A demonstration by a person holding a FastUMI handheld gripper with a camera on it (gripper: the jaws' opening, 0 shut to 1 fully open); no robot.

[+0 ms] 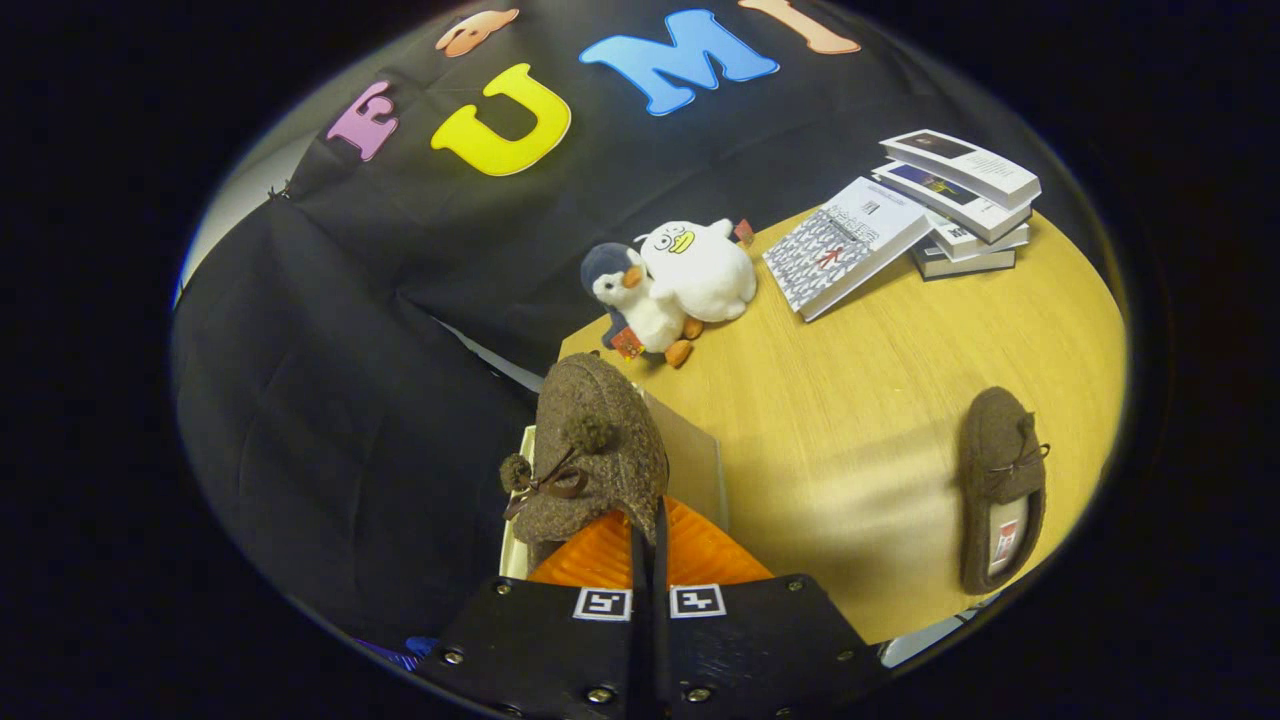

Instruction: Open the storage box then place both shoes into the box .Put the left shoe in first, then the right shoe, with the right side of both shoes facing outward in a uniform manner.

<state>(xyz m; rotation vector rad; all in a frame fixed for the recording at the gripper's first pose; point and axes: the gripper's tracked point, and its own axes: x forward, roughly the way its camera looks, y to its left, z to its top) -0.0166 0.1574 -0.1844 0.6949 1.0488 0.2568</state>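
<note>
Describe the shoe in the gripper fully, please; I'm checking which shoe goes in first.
The held shoe is a brown, woolly-looking slipper with a dark bow and two pompoms on its top. It hangs toe away from the gripper, whose fingers are closed on its rear edge, above the open storage box at the wooden table's corner. Left or right cannot be told.

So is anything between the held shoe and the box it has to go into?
Nothing visible. The gripper is shut on the brown shoe, which hangs right over the storage box, partly hiding its opening. The other shoe lies apart on the table.
</note>
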